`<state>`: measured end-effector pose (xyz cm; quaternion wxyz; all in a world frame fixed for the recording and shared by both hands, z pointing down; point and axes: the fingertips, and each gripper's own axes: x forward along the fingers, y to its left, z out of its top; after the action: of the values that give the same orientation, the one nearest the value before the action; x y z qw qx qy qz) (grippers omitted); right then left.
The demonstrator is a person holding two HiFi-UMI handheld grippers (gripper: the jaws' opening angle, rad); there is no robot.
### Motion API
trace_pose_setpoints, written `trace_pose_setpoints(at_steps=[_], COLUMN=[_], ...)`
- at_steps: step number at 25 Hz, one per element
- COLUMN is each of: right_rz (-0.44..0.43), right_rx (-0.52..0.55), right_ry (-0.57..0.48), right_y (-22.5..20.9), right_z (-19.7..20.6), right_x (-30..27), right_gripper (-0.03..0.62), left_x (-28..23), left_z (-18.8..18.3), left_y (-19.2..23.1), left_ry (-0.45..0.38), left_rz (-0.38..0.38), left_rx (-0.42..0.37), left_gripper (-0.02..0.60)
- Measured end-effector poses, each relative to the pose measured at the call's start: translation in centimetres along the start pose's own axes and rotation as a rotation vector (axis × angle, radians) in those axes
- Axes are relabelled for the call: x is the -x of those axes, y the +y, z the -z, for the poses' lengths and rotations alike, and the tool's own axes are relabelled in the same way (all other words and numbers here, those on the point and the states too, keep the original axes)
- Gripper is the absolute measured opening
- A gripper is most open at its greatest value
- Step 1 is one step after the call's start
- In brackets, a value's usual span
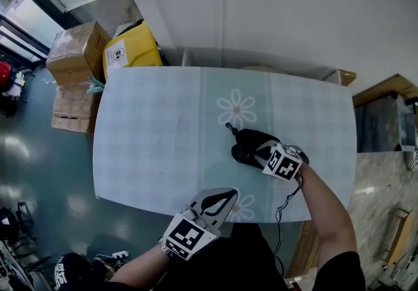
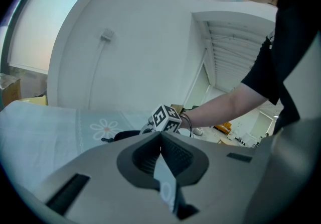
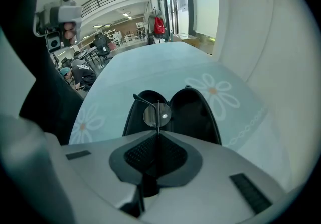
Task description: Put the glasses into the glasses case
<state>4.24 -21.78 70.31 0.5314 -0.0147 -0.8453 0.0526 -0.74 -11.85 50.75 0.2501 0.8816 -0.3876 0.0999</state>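
Hanging over the near edge of the daisy-print table [image 1: 150, 133], the left gripper [image 1: 219, 200] has its jaws pressed together with nothing between them. Further right, the black glasses case [image 3: 193, 112] lies open on the tabletop. The right gripper [image 3: 157, 135] is pinched tight on the glasses [image 3: 157, 114], holding them over the open case, one round lens showing past the jaw tips.
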Motion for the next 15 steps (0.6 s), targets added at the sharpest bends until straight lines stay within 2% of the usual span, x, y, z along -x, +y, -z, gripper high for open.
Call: trace_pose_setpoints(at_steps=[8, 12, 15], right_rz=[0.005, 0.021, 0.039], right_rx=[-0.01, -0.03, -0.037], right_ry=[-0.006, -0.017, -0.028], right_y=[0.1, 0.0, 0.1], right_z=[0.0, -0.1, -0.4], right_x=[0.0, 0.2, 0.7], right_gripper=[0.037, 0.091, 0.098], left_x=[0.3, 0.7, 1.0], left_z=[0.0, 0.2, 0.2], left_y=[0.1, -0.1, -0.2], left_ry=[0.003, 0.002, 0.002], left_rz=[-0.001, -0.001, 0.002], left_rx=[-0.002, -0.007, -0.013], left_gripper=[0.026, 0.026, 0.026])
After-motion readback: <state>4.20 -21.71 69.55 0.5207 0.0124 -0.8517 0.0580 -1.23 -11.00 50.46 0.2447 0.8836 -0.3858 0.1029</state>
